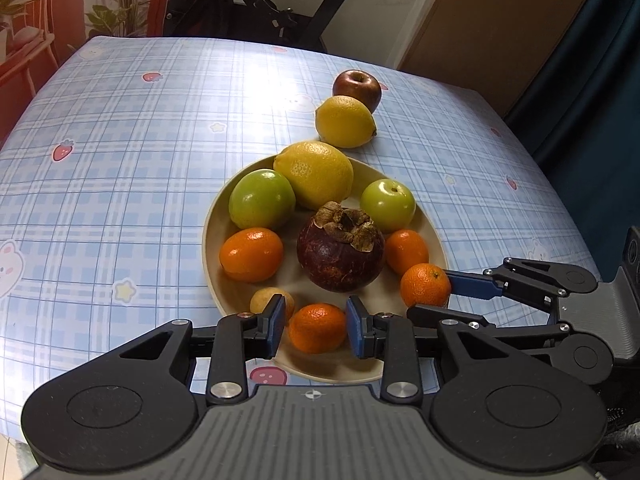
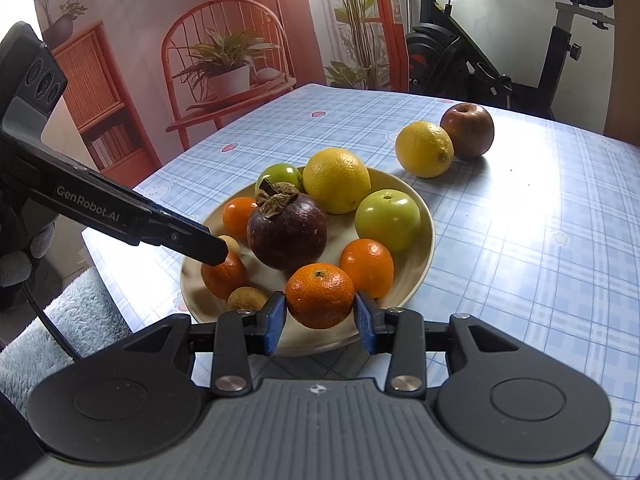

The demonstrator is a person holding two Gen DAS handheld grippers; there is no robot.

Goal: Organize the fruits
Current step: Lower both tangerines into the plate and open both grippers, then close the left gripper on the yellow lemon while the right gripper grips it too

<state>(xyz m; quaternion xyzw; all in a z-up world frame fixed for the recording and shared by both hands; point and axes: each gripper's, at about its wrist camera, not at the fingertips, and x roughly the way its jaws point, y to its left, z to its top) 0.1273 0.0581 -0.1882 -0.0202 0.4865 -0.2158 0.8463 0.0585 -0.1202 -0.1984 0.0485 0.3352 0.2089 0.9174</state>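
Each hand-held gripper (image 1: 316,330) (image 2: 320,316) pinches a mandarin (image 1: 317,328) (image 2: 320,295) on the plate (image 1: 216,216), a longan (image 1: 264,300) half hidden.

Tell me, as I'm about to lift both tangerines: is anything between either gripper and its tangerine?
Nothing visible does. The left gripper is closed on the front tangerine at the plate's near rim, the right gripper on the side tangerine. A small brown fruit lies just outside the left gripper's finger, not between.

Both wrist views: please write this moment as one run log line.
left gripper: shut on near mandarin | right gripper: shut on right-edge mandarin | both over plate | lemon, apple on table
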